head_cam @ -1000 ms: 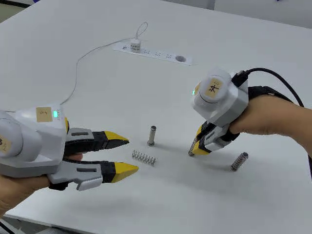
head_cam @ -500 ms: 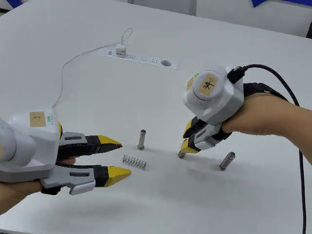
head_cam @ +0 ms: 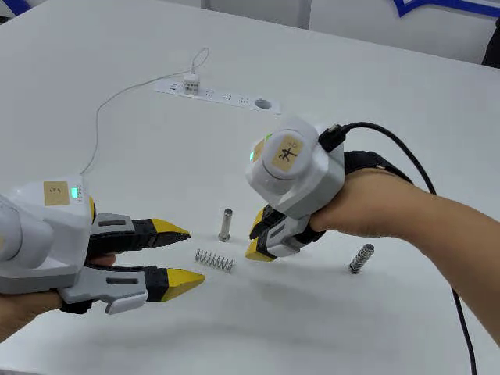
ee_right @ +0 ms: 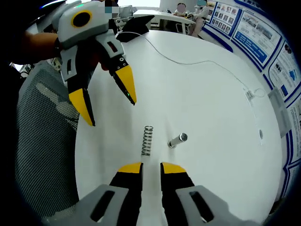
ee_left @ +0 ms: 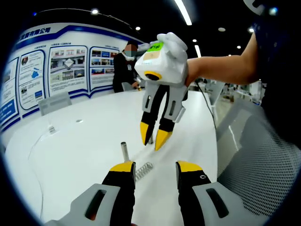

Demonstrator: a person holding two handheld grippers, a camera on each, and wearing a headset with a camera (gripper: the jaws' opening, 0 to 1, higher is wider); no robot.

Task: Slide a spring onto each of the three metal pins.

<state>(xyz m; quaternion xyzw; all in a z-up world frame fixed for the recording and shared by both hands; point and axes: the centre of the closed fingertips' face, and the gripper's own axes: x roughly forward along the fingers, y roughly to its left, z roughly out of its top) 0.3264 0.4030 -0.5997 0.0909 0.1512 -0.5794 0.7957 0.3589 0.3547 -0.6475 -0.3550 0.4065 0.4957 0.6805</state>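
1. The left gripper (head_cam: 181, 255) hovers over the white table (head_cam: 297, 328), its jaws wide apart and empty.
2. The right gripper (head_cam: 256, 234) has its jaws a narrow gap apart, with nothing between them in its own view.
3. A loose spring (head_cam: 215, 260) lies flat just beside the upright bare pin (head_cam: 226, 224), between the grippers.
4. A spring-covered pin (head_cam: 361, 258) stands apart, under the right arm.

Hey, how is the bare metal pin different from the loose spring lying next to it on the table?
The pin stands upright on the table, while the spring lies flat on its side. The pin is a smooth solid rod, while the spring is an open wire coil that you can see through. The pin carries nothing, and the spring is not on any pin. Both are grey metal and sit close together but apart.
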